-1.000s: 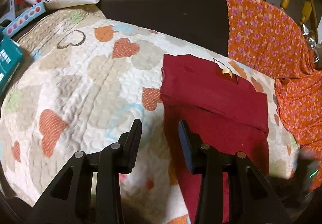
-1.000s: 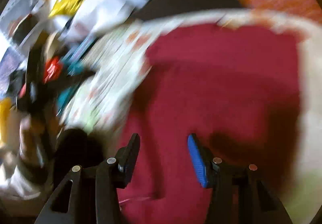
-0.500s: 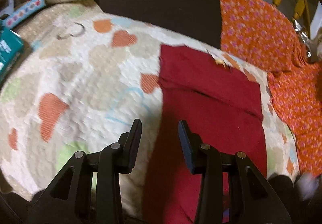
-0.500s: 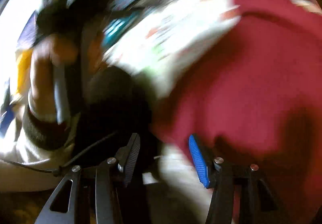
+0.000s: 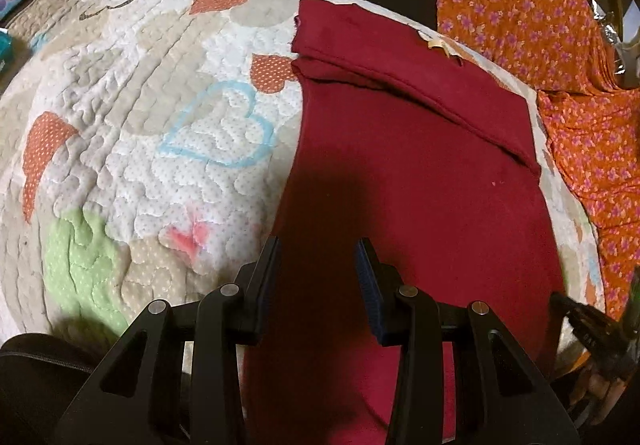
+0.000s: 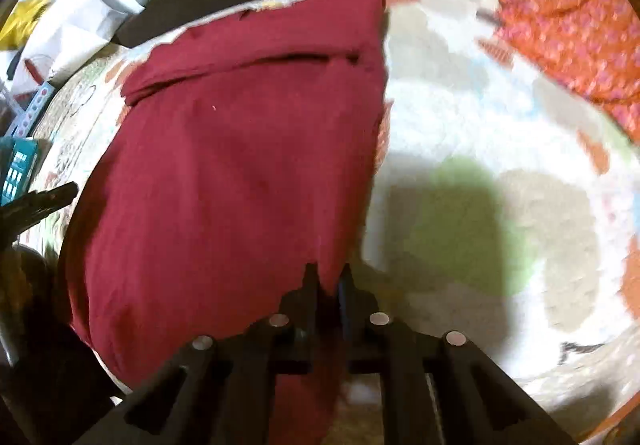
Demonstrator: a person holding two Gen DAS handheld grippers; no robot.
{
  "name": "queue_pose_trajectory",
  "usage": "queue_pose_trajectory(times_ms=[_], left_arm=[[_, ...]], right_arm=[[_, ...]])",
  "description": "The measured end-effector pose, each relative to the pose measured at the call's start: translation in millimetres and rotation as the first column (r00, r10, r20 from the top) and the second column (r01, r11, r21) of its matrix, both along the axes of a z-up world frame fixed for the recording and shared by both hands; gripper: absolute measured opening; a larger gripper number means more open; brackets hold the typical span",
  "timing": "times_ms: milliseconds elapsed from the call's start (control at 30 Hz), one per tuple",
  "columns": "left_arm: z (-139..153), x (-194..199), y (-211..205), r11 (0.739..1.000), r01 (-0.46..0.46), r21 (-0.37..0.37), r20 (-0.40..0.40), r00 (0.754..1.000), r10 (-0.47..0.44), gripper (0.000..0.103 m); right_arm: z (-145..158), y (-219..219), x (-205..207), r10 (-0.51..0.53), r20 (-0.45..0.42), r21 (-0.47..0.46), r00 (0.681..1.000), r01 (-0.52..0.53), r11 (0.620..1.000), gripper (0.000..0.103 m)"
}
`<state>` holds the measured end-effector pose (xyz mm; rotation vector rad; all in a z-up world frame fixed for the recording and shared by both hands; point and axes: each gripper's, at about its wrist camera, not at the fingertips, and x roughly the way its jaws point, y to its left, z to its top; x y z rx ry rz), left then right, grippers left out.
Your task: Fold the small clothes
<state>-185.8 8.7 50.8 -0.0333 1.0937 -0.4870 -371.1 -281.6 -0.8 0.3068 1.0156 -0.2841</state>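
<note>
1. R gripper (image 6: 328,277): jaws were apart 1 s and 0.5 s ago, now pinched on near right edge of red garment (image 6: 240,165).
2. R view swung from the cluttered left side back over garment and quilt (image 6: 500,205); less blur.
3. L gripper (image 5: 318,265) dropped closer to garment's near left edge; gap unchanged, cloth under the jaws, not clamped.

Left tongs (image 5: 318,265) point steeply down, jaws parted with nothing pinched between them. Right tongs (image 6: 328,279) also tilt steeply down, jaws closed on the cloth (image 6: 224,165).
</note>
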Motion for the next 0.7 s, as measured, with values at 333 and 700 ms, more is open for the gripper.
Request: queue_pose_trajectory(times_ms=[333,700], left_arm=[[1,-24,21,0.997,-0.031,0.074,0.040,0.999,0.028,0.037],[-5,-48,19,0.986,-0.021,0.163,0.072,0.997,0.010,0.037]], right_arm=[[12,-23,-32,-0.036,0.048,0.255,0.998,0.022,0.967,0.052],[-37,9,-55,0.027,-0.047,0.350,0.999,-0.009,0.937,0.055]])
